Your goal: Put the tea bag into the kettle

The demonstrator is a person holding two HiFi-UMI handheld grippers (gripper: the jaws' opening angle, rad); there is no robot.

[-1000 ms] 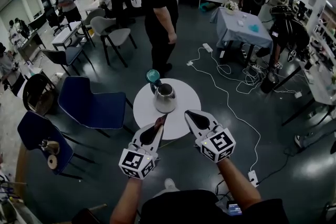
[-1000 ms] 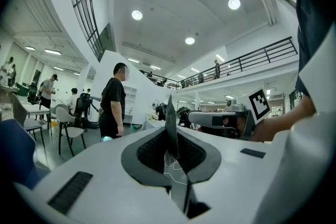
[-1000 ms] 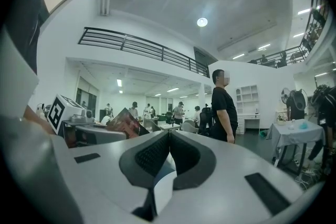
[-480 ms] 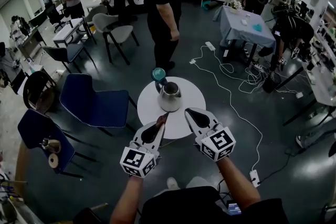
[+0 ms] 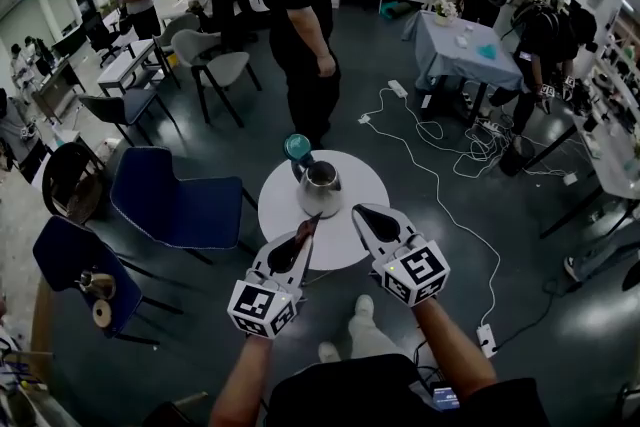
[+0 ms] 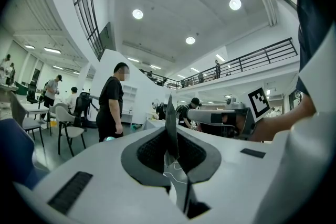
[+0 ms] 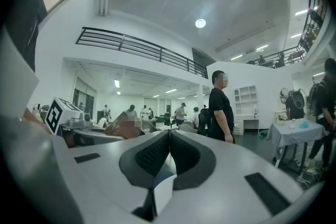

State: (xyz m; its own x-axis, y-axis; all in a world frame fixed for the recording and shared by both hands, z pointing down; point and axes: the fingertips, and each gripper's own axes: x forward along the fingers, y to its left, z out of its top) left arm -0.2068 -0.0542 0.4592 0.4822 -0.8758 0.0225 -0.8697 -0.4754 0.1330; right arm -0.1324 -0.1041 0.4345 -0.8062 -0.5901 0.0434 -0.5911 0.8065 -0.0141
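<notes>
**Fig.: head view w/ both gripper views.** The left gripper (image 5: pixel 300 243) is clenched on the tea bag (image 5: pixel 308 229). In the left gripper view the bag (image 6: pixel 170 113) is a thin dark flat piece standing edge-on between the jaws. The right gripper (image 5: pixel 362 215) has its jaws pressed together w/ nothing between them. Both grippers are over the near edge of the round white surface (image 5: pixel 275 210), short of the kettle (image 5: pixel 320 188). The kettle is a steel pot standing upright near the surface's centre. A teal object (image 5: pixel 295 147) sits just behind it, poss. the lid, but that can't be confirmed. Whether the kettle's mouth is uncovered isn't clear either.

**Progress, as judged:** 1 of 2 steps is done, since the bag is in hand. Left to do: carry the bag over the kettle's mouth & release it inside.
</notes>
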